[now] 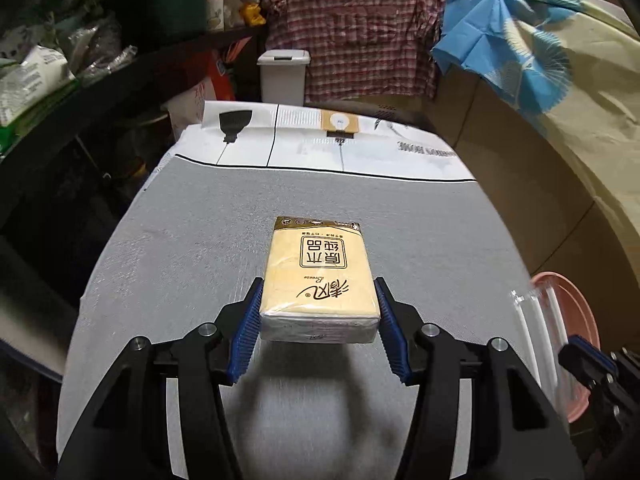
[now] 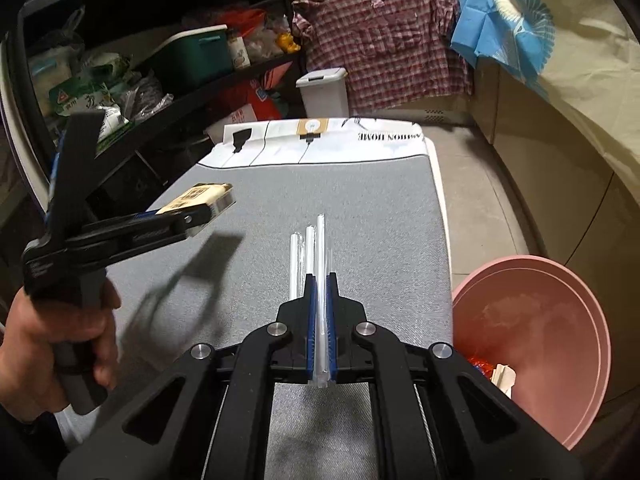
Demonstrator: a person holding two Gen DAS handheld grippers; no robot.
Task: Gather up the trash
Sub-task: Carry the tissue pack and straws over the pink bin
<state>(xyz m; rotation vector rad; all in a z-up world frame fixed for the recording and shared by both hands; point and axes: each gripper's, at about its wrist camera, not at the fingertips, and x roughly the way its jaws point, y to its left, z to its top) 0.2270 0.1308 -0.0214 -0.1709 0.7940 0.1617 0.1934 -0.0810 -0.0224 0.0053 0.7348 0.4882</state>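
Observation:
A beige tissue pack (image 1: 320, 264) with dark print hangs a little above the grey table cover (image 1: 180, 240) and casts a shadow on it. My left gripper (image 1: 319, 284) is shut on the pack, a blue pad pressing each long side. From the right wrist view, the left gripper (image 2: 192, 216) and tissue pack (image 2: 200, 196) are at the left, held by a hand (image 2: 52, 340). My right gripper (image 2: 320, 280) is shut on clear plastic straws (image 2: 320, 236) that stick out forward over the table. The right gripper (image 1: 588, 356) and straws (image 1: 532, 320) also show at the left wrist view's right edge.
A pink basin (image 2: 540, 340) stands on the floor off the table's right edge, with a red wrapper and wooden sticks inside. A white lidded bin (image 1: 283, 76) stands beyond the table's far end. Dark shelves (image 2: 160, 92) crowd the left side. A plaid shirt (image 1: 360, 32) hangs behind.

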